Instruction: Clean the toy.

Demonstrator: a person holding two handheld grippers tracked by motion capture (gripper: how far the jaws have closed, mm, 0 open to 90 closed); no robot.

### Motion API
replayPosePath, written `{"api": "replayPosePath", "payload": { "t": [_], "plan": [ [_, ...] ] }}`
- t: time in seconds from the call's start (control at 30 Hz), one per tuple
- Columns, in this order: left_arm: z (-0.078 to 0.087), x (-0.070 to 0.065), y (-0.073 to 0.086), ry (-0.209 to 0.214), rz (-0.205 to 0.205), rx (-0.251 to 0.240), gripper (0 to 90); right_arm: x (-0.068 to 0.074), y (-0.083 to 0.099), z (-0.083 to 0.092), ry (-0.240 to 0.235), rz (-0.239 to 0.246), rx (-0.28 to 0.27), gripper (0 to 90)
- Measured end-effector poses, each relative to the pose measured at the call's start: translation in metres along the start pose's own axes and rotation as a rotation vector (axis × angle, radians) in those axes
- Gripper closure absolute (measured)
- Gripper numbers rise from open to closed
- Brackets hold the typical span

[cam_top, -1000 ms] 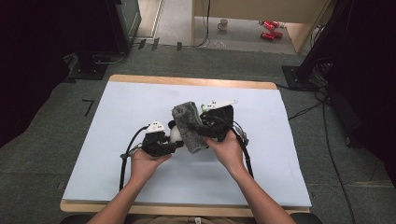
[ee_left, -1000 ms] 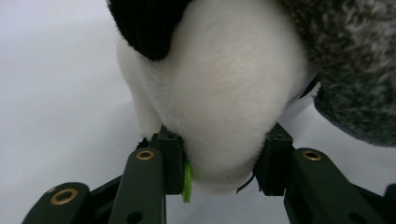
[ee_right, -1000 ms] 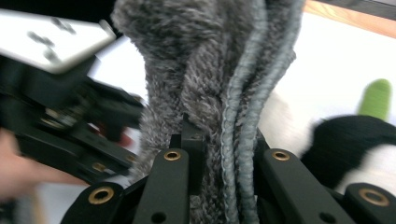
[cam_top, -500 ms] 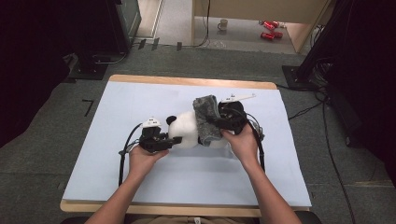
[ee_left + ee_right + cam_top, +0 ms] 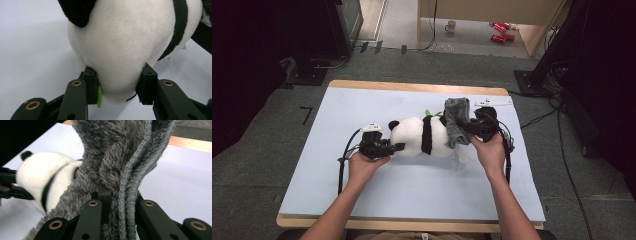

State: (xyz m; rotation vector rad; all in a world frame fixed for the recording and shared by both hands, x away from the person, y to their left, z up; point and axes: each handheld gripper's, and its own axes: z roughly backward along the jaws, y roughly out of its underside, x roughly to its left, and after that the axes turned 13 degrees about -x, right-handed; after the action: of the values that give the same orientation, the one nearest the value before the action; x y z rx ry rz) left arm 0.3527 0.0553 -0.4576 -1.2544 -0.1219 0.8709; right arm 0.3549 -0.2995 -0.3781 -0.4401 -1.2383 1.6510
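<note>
The panda plush (image 5: 419, 137) is lying on its side mid-desk (image 5: 337, 200). The left gripper (image 5: 384, 148) is pinching its head between the jaws, while the right gripper (image 5: 467, 127) is clamping a grey towel (image 5: 455, 120) bunched against the panda's far end.

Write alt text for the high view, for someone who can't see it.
A person's left gripper clamps a plush panda lying on a pale blue table, while the right gripper holds a grey towel at its other end.
</note>
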Motion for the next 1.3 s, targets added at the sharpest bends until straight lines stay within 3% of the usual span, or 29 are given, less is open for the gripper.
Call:
{"api": "replayPosePath", "payload": {
  "t": [0.27, 0.37, 0.53, 0.67, 0.77, 1.0, 1.17, 1.3],
  "plan": [
    [-0.003, 0.005, 0.001, 0.006, 0.000, -0.015, 60.2, -0.013, 0.003, 0.005, 0.030, -0.023, 0.009, 80.3],
    [-0.003, 0.005, 0.001, 0.010, 0.005, -0.024, 60.1, -0.010, -0.004, 0.013, 0.009, -0.040, -0.010, 80.5],
    [-0.003, 0.004, 0.002, 0.012, 0.006, -0.026, 60.1, 0.018, -0.017, 0.018, -0.089, -0.022, -0.058, 80.5],
    [-0.002, -0.001, 0.004, 0.013, -0.009, -0.025, 60.1, 0.046, -0.019, 0.008, -0.177, 0.005, -0.051, 80.4],
    [-0.001, -0.005, 0.007, 0.013, -0.018, -0.032, 60.1, 0.058, -0.018, -0.002, -0.225, 0.012, -0.038, 80.4],
    [0.002, -0.013, 0.014, 0.011, -0.033, -0.036, 59.5, 0.078, -0.013, -0.026, -0.288, 0.024, 0.013, 80.4],
    [0.003, -0.020, 0.017, 0.002, -0.053, -0.041, 59.3, 0.097, -0.010, -0.041, -0.336, 0.041, 0.016, 79.6],
    [0.003, -0.020, 0.020, -0.001, -0.069, -0.033, 59.2, 0.105, 0.002, -0.060, -0.314, 0.124, 0.067, 79.6]
  ]
}}
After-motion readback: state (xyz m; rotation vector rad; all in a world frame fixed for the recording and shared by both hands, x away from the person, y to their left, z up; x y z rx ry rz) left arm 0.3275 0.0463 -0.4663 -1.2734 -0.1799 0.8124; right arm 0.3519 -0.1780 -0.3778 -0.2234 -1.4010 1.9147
